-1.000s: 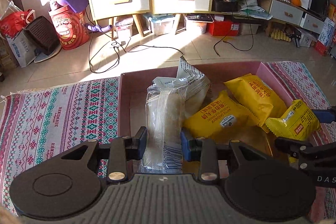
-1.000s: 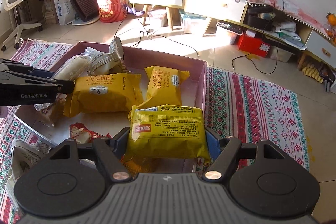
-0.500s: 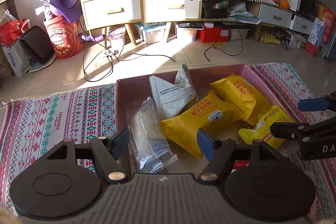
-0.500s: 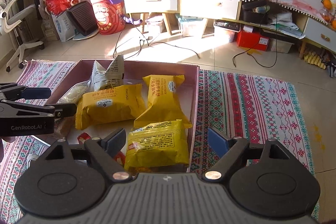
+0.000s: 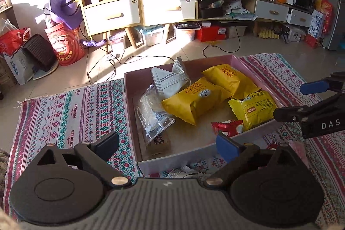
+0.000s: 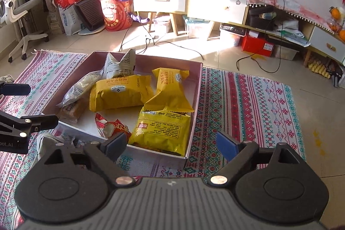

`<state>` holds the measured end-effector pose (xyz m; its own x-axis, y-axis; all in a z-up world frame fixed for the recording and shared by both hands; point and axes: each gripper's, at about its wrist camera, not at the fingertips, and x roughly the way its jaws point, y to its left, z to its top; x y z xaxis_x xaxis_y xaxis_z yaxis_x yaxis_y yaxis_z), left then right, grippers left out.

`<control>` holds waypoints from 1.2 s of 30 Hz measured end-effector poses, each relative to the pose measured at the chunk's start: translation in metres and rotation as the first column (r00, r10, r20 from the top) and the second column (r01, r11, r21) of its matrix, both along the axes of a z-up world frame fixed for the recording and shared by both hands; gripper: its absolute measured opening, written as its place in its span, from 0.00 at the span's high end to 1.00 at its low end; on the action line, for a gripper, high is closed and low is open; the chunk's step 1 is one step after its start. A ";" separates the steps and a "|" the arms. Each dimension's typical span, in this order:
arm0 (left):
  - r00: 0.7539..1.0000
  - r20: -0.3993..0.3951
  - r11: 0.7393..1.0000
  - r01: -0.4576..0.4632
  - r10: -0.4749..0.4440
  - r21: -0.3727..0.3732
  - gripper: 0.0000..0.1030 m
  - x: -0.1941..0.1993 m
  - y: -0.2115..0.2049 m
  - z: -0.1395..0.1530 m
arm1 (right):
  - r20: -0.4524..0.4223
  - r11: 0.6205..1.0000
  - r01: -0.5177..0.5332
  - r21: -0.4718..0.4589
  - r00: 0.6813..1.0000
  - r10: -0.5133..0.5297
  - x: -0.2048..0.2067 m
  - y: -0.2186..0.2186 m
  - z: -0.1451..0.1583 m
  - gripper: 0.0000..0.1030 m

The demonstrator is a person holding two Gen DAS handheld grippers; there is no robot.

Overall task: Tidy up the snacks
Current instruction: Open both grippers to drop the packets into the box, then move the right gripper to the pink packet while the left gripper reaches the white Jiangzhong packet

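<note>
A pink box (image 5: 129, 105) (image 6: 195, 113) sits on a patterned rug. In it lie a clear packet (image 5: 151, 113) (image 6: 79, 87), a grey packet (image 5: 170, 79), two big yellow packets (image 5: 194, 100) (image 5: 228, 79), a small yellow packet (image 5: 254, 109) (image 6: 163, 130), a red wrapper (image 5: 226, 126) and a brown packet (image 5: 157, 143). My left gripper (image 5: 167, 143) hovers before the box's near left corner, jaws opening, nothing between them. My right gripper (image 6: 172, 143) hangs over the near right corner, jaws also opening, clear of the small yellow packet.
The rug (image 5: 71, 113) (image 6: 248, 100) spreads to both sides of the box. Loose wrappers (image 5: 185, 174) lie on it before the box. Cables (image 5: 112, 61) trail across the tiled floor behind. A drawer cabinet (image 5: 138, 8), a red bucket (image 5: 66, 44) and an office chair (image 6: 19, 14) stand farther back.
The left gripper let go of the clear packet and the right let go of the small yellow packet; both packets now lie in the box. Both grippers opened wide and drew back upward.
</note>
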<state>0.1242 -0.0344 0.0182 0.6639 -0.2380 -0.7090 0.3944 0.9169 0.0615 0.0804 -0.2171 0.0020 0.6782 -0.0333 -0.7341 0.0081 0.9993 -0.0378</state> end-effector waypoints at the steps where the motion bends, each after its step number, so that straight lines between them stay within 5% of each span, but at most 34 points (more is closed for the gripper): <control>1: 1.000 0.000 1.000 0.003 -0.003 -0.002 0.02 -0.004 0.002 0.000 | 0.001 1.000 -0.007 -0.003 1.000 0.007 -0.004 0.001 0.001 0.14; 36: 0.993 -0.043 0.994 0.113 -0.113 0.008 0.00 -0.075 0.037 -0.034 | -0.080 0.990 -0.134 -0.046 0.988 0.130 -0.071 0.041 -0.028 0.09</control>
